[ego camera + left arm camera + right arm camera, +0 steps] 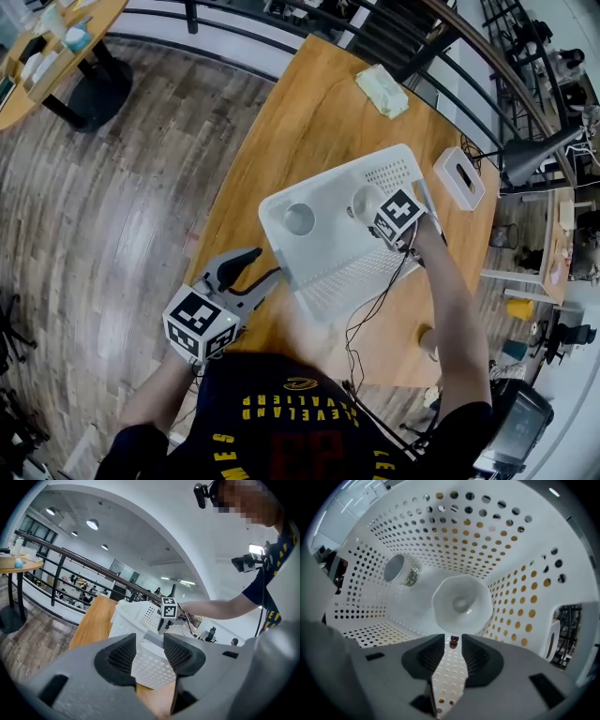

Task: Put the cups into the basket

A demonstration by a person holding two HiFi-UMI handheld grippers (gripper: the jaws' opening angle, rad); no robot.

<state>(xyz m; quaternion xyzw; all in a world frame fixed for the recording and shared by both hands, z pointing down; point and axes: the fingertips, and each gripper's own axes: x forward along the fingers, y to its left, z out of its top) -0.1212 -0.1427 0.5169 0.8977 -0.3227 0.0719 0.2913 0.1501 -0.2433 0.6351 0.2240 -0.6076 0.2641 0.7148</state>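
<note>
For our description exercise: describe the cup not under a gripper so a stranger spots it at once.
On the wooden table stands a white perforated basket with two cups inside. Yours is the narrow round cup near the left wall, with a patterned band; the wide, faceted plain cup sits beneath the right hand-held gripper.

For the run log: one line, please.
right gripper open above cup | other cup also in basket | left gripper at basket corner
</note>
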